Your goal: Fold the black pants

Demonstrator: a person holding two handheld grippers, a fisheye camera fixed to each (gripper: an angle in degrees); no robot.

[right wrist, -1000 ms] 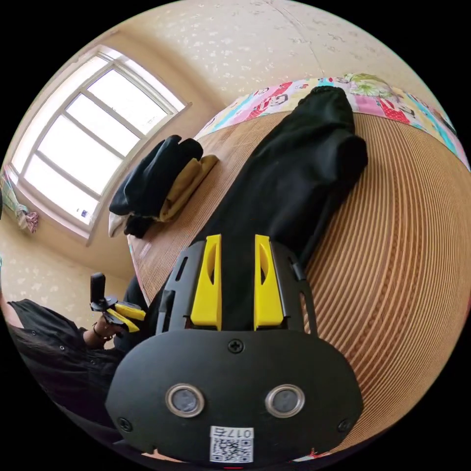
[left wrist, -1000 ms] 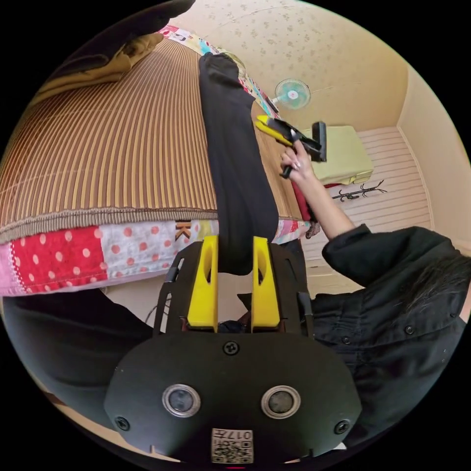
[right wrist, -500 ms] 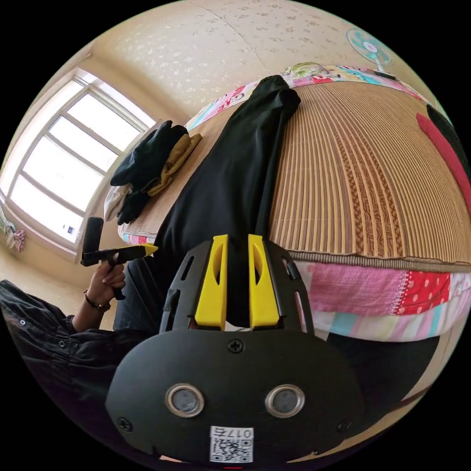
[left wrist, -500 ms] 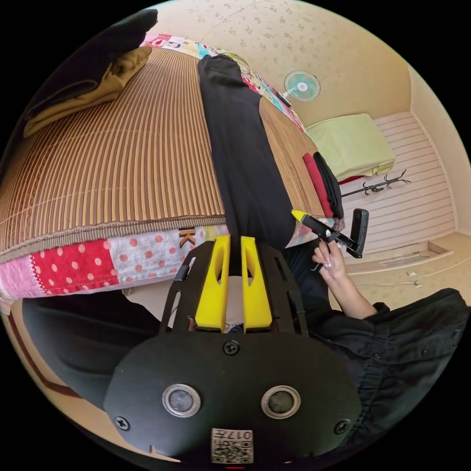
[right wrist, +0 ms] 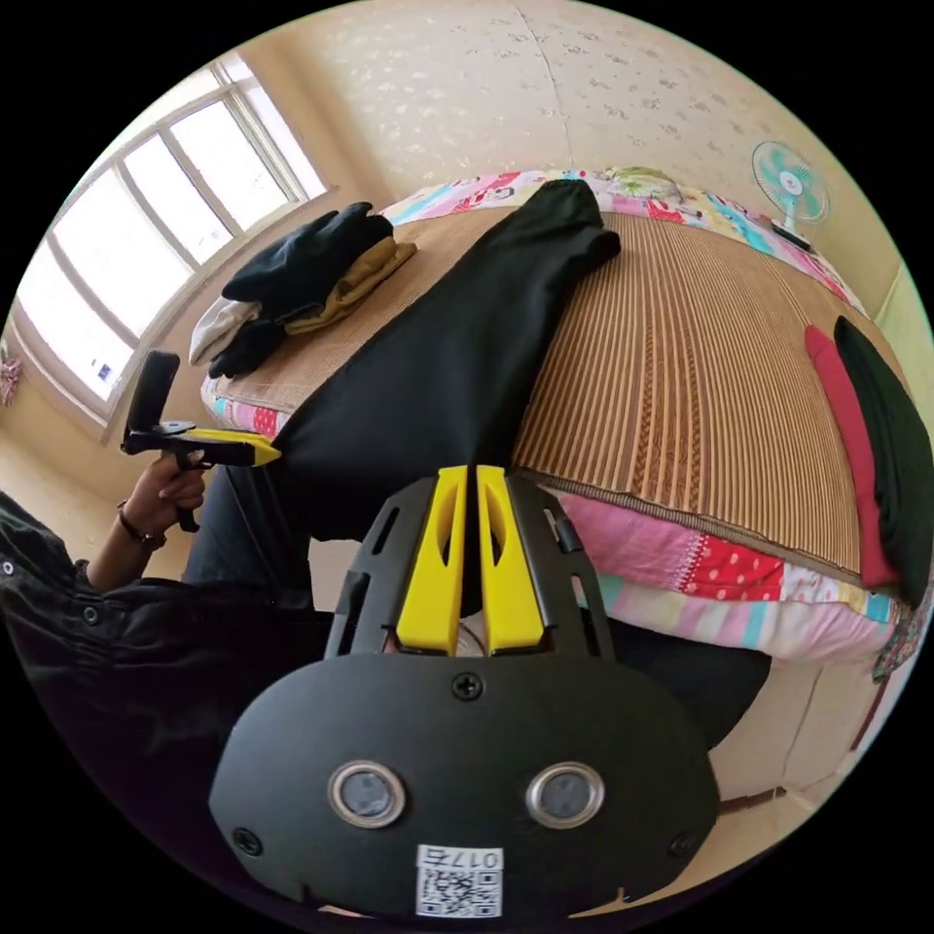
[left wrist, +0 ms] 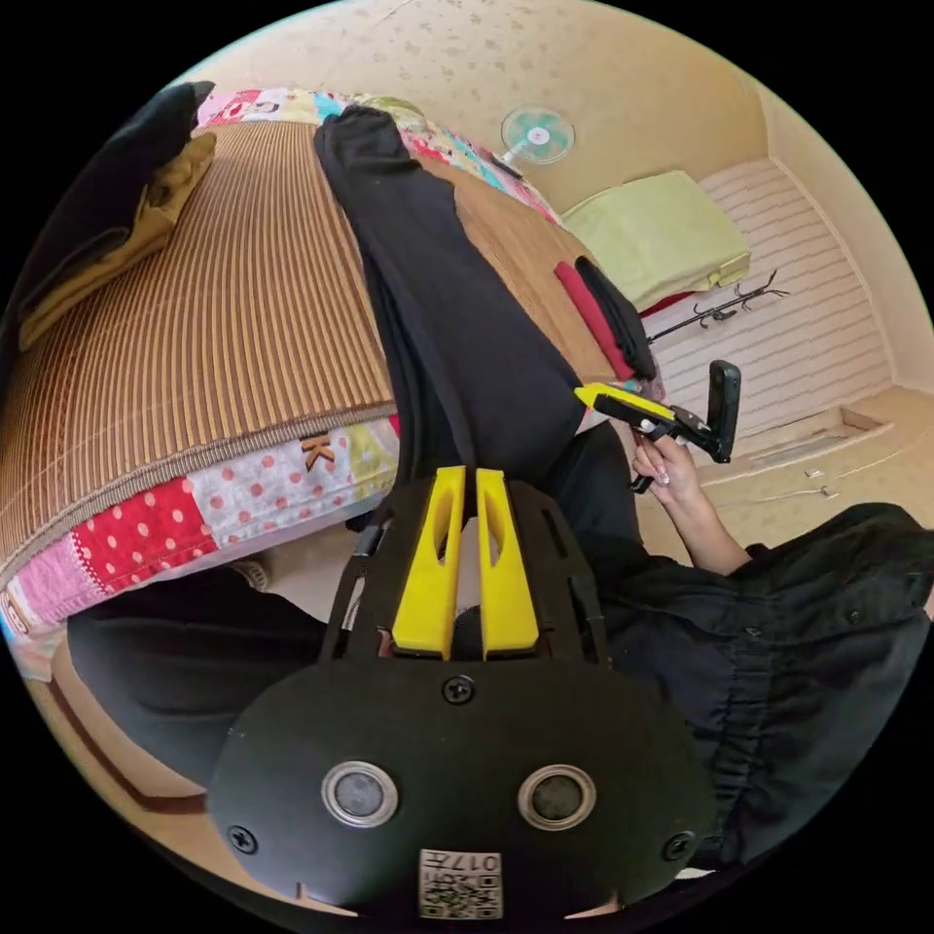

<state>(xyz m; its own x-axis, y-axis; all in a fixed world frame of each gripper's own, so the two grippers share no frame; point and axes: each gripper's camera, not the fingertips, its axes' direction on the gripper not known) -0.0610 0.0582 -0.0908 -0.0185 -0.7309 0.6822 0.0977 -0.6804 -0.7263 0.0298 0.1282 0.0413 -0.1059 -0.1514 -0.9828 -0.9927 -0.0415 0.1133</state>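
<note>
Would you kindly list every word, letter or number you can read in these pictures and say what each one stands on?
"K": on a patch of the quilt, left gripper view.
Red letters on the far edge of the quilt, right gripper view: too blurred to read.
Sticker below the two round lenses: print too small to read with certainty.

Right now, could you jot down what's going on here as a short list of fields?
Place: bed with a striped mat
Garment: black pants, laid lengthwise along the mat, near end hanging past the bed's edge
Left gripper: jaws pinched on the pants' near end
Right gripper: jaws pinched on the same end
Also on the bed: pile of dark and mustard clothes; red and black folded pieces
Further back: fan
</note>
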